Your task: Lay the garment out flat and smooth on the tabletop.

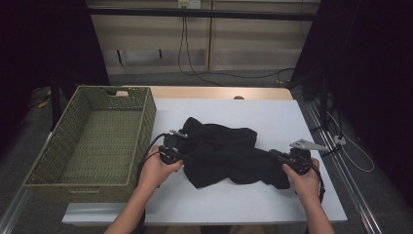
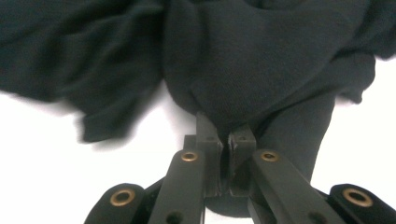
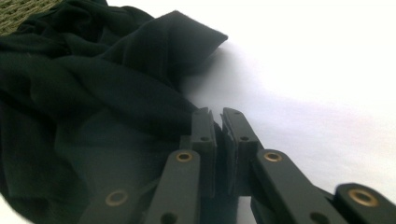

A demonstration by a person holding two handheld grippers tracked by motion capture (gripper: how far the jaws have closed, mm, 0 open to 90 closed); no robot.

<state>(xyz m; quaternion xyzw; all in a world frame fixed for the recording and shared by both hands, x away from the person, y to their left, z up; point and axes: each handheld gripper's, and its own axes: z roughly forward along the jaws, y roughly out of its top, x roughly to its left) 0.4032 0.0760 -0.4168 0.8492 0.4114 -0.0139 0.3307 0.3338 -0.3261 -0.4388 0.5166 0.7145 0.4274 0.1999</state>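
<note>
The black garment (image 1: 226, 153) lies crumpled on the white counter (image 1: 272, 114) beside the woven basket (image 1: 92, 139). The left gripper (image 1: 179, 146) and right gripper (image 1: 277, 157) each pinch an opposite edge of it, probably to spread it for folding.

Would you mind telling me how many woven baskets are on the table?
1. The single green woven rectangular basket sits at the table's left edge, left of the crumpled black cloth garment; its weave also shows at the top left corner of the right gripper view.
</note>
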